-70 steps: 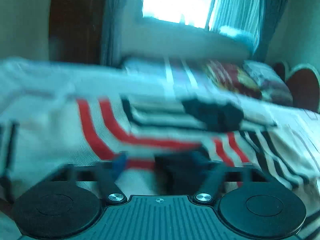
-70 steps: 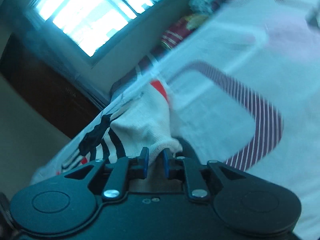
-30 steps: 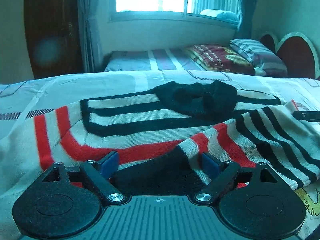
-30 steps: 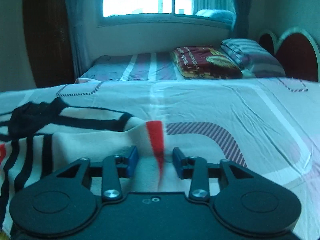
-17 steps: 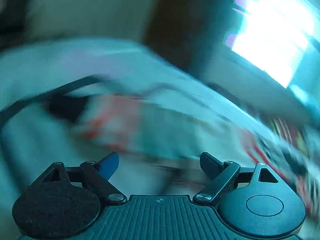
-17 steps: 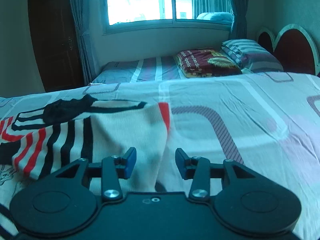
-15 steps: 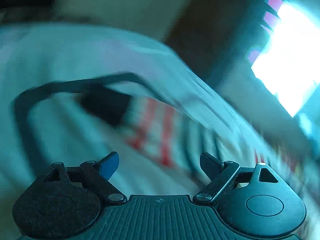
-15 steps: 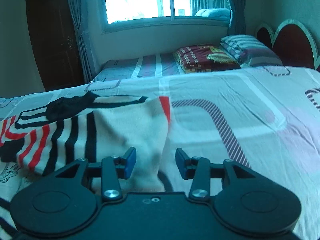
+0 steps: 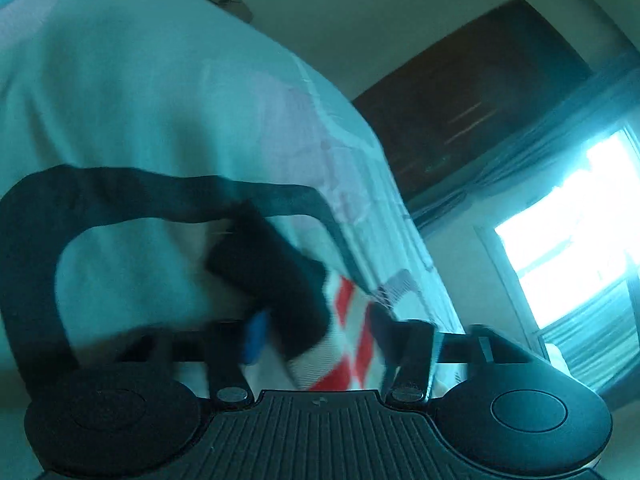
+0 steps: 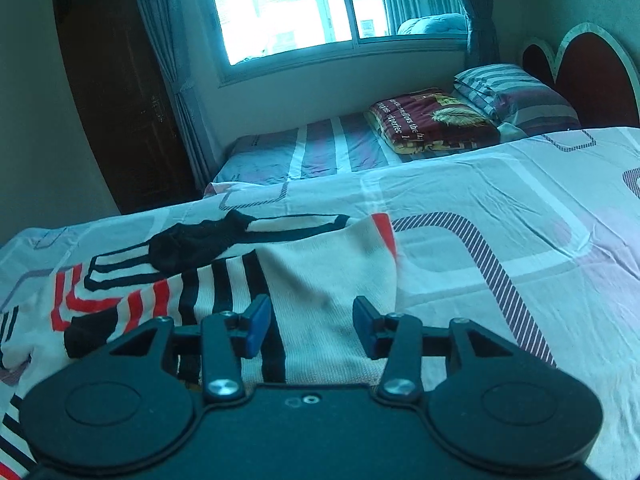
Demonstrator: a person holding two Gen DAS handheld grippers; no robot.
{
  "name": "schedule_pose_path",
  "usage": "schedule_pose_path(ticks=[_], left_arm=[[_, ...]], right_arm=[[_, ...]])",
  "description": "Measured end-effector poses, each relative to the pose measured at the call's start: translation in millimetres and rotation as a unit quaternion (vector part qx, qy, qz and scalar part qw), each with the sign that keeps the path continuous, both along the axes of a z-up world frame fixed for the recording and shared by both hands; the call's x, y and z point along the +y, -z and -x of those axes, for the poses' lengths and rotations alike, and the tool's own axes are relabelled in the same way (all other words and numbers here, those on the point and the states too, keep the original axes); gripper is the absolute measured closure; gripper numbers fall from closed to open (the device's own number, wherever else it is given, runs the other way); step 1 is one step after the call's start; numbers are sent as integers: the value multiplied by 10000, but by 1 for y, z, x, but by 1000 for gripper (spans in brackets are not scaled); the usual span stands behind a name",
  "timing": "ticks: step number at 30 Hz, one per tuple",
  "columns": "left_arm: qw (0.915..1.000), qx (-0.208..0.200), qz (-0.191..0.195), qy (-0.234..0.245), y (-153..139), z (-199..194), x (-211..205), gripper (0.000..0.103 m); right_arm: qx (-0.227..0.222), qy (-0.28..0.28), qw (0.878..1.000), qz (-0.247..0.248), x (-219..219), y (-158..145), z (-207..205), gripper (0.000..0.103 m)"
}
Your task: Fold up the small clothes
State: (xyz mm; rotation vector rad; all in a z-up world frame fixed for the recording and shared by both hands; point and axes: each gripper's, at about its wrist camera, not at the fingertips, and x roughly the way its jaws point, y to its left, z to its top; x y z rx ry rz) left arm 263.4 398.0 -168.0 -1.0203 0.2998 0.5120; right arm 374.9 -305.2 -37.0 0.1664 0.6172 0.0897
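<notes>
In the left wrist view, the picture is tilted and blurry. The left gripper (image 9: pixel 316 340) has its jaws spread wide. The dark cuff and red-and-white stripes of the sweater's sleeve (image 9: pixel 304 300) sit in the gap between them. The blue pad on one side looks close to the dark cuff, but the blur makes it hard to tell if it touches. The jaws do not look closed on the cloth. The sleeve lies on the bed sheet (image 9: pixel 132 108), right by a dark curved line printed on the sheet. If the jaws close now, they might pinch the sheet along with the sleeve. Then the sheet would lift too and the fold would go wrong. They might also catch only the edge of the cuff, and it could slip out.

In the right wrist view, the picture is clear. The right gripper (image 10: pixel 312 326) is wide open too and holds nothing. The striped sweater (image 10: pixel 224 280) lies spread on the bed sheet below and ahead of it. Its plain cream part (image 10: pixel 328 280) is between the jaws, and its black collar (image 10: pixel 192 248) is farther back. A red folded blanket (image 10: pixel 432 120) and a striped pillow (image 10: pixel 516 96) rest on the far bed, well apart from the sweater. The cream part is already a bit bumpy. If the left sleeve is pulled across while nothing holds this side down, the whole sweater could slide and bunch up.
</notes>
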Motion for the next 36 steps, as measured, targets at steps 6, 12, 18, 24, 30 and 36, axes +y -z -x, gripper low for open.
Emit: schedule_pose_path(ticks=[6,12,18,24,30,36], left_arm=[[10000,-54,21,-4,8,2,4,90],[9990,-214,202,335,8,-3,-12,85],[9979,-497,64,407,11,-9,-36,52],[9984,-503,207,121,10,-23,-20,66],[9985,-138,-277,447,-11,-58,-37,93],[9524,-188,-1636,2567,-83,-149,-175,93]], right_arm=[[14,69,10000,14,-7,1,6,58],[84,138,9999,8,-10,5,9,58],[78,57,10000,12,1,5,7,58],[31,-16,10000,41,7,2,7,58],[99,111,9999,25,-1,7,5,58],[132,287,9995,-82,-9,15,8,58]])
